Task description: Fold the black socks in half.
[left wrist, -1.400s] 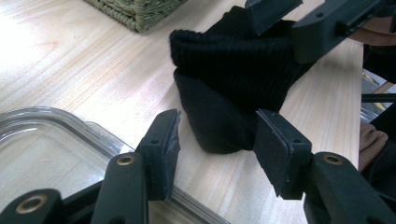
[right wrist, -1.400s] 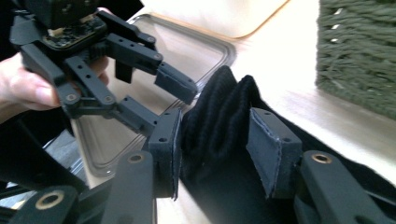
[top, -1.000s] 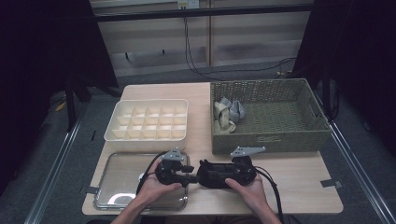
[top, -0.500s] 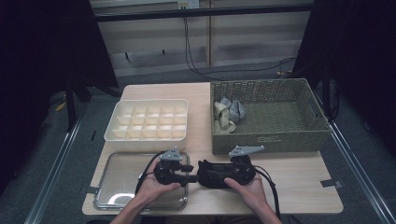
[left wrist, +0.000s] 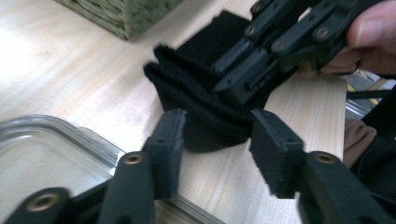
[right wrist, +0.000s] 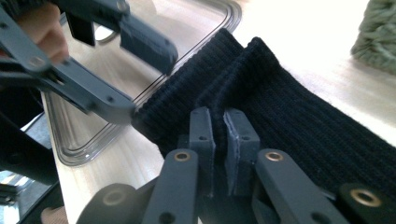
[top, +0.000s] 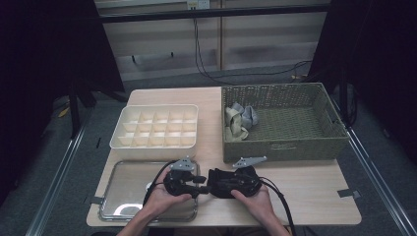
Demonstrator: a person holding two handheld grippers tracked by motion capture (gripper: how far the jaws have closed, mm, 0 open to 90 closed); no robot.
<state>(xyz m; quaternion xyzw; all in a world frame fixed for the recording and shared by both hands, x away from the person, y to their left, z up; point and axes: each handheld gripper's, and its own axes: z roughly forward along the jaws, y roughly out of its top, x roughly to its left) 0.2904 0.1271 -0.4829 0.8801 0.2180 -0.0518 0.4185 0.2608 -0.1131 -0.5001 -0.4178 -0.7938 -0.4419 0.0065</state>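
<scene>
Hands low at the table's near edge: right tool (right wrist: 218, 128) pinches the black sock (right wrist: 280, 116), left tool (left wrist: 215, 140) straddles it unclamped.

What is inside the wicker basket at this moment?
The wicker basket holds a small pile of folded socks, grey and beige, at its left end. The remaining woven floor looks bare. Anything beneath the pile is covered.

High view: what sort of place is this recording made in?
Probably a lab or studio data-collection booth, not a home: a small wooden table ringed by dark curtains, cables on the floor, and a wicker basket and compartment tray staged for sorting.
</scene>
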